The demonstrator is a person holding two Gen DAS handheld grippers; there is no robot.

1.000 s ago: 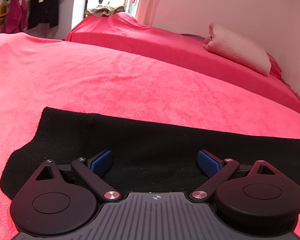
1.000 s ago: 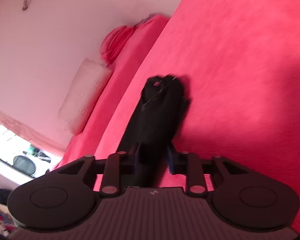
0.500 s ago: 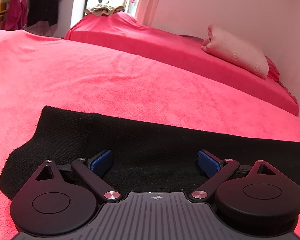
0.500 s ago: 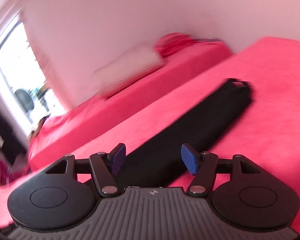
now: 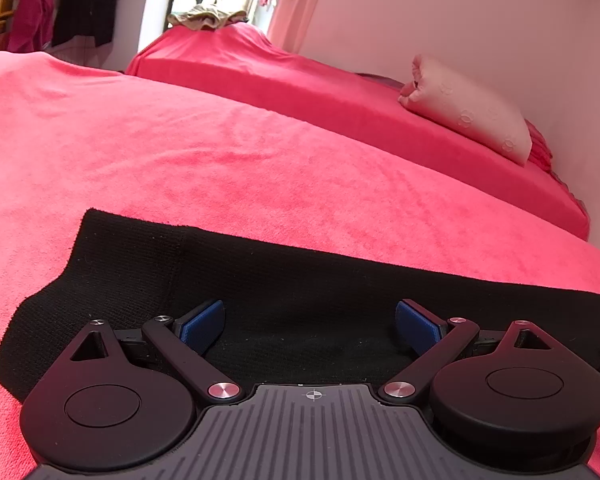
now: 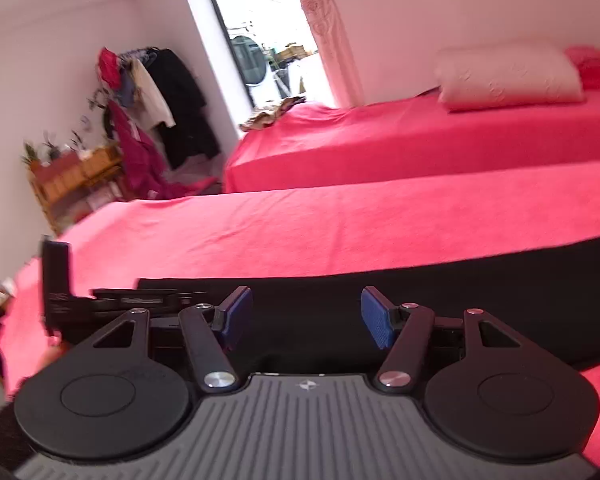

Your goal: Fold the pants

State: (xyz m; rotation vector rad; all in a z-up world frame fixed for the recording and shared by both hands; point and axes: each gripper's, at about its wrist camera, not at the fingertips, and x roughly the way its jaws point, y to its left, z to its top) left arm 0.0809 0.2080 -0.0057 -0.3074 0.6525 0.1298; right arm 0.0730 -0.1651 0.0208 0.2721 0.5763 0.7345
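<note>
Over the black pants (image 5: 300, 292) on the red bed (image 5: 220, 160), my left jaws (image 5: 310, 326) gape empty; my right jaws (image 6: 306, 316), half-spread after opening then easing in, grip nothing.

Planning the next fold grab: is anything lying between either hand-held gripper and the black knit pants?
Nothing visible. The left hand-held gripper and right hand-held gripper both sit open directly over the black knit pants.

Pants (image 5: 300, 292): right end cut off by left wrist view's edge, near edge hidden under gripper body. Right wrist view motion-blurred; shelf (image 6: 72, 176) items too small to identify.
</note>
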